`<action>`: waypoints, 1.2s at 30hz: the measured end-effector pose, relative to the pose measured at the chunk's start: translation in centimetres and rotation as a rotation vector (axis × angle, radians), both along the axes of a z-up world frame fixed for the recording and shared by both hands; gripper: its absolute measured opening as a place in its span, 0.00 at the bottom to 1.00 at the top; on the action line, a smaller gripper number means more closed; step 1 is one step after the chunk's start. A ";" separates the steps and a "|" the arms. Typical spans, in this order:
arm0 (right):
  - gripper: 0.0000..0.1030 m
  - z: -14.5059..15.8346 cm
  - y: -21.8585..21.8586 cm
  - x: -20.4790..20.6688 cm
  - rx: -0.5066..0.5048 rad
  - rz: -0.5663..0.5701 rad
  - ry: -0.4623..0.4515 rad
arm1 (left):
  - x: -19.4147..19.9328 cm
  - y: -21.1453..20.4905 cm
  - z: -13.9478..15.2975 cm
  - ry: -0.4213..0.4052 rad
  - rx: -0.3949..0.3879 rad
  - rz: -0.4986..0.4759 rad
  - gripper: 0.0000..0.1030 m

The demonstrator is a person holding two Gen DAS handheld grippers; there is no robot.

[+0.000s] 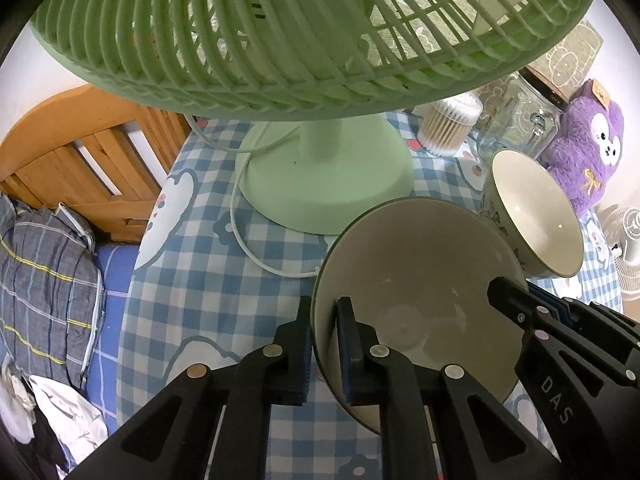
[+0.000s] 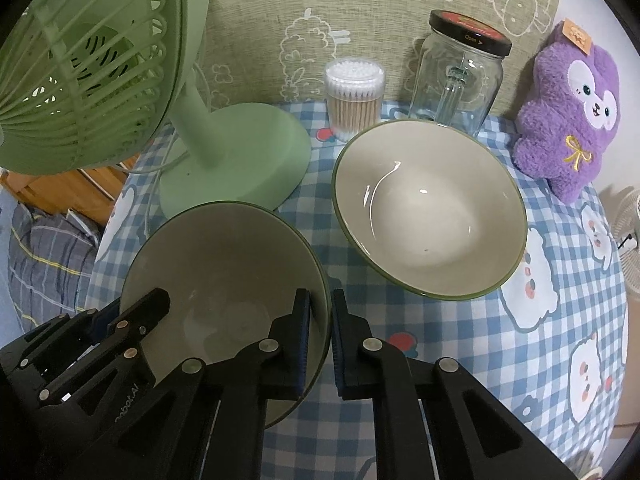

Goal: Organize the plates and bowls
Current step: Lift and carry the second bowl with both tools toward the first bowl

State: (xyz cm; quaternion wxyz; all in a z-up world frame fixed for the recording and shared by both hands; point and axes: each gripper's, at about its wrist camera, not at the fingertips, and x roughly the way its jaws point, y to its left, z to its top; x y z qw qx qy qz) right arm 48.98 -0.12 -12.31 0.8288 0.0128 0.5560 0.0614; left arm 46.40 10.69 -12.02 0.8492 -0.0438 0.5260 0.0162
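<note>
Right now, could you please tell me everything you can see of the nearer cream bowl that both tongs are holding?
The nearer cream bowl with a thin dark green rim looks like glazed ceramic, wide, flaring and empty. It is tilted over the blue-and-white checked tablecloth. The left tongs clamp its rim on one side, the right tongs on the opposite side, one pad inside and one outside each. It lies in front of the green fan's round base, beside a second matching bowl.

checked tablecloth [image 2: 560, 240] under fan [image 2: 236, 160], two bowls [image 2: 430, 208], jar [image 2: 460, 76], plush [image 2: 568, 120]
</note>
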 end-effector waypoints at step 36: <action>0.12 1.4 -3.6 -8.1 -0.074 0.109 0.119 | -8.0 -4.7 0.6 0.154 -0.043 -0.199 0.06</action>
